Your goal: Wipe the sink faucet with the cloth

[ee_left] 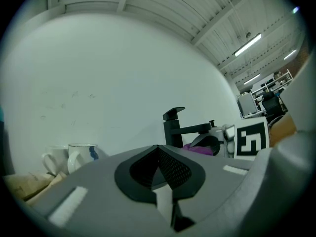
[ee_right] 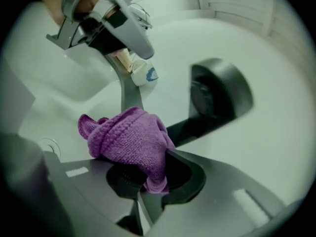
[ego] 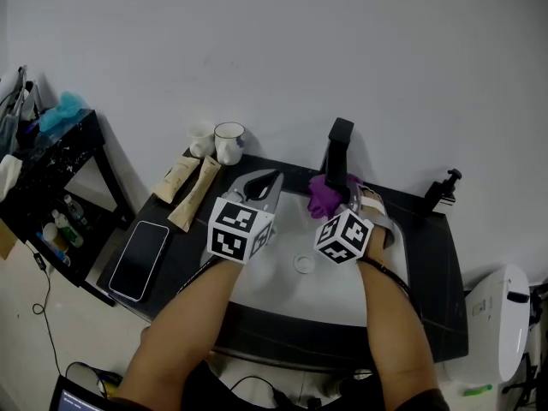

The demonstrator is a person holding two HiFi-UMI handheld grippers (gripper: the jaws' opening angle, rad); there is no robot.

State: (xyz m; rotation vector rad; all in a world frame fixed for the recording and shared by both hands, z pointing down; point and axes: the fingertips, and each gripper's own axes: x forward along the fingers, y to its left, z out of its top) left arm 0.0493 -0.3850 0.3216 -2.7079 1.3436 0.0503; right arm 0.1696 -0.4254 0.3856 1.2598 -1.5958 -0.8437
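Left gripper (ee_left: 159,169): fingers together, empty, over the left of the sink (ego: 274,285).
Right gripper (ee_right: 148,181): fingers clamped on the cloth (ee_right: 129,139).
Cloth: bunched against or just beside the faucet (ee_right: 217,98) spout, near the back edge of the counter (ego: 428,264).
Next: press wad onto spout, stroke along it, grip firm.

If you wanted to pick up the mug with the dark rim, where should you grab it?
Probably the rim. The mug stands upright with its mouth open, so from above one jaw could go inside and one outside. Take the right side of the rim, because the smaller cup sits close on its left. The left gripper is empty and nearest.
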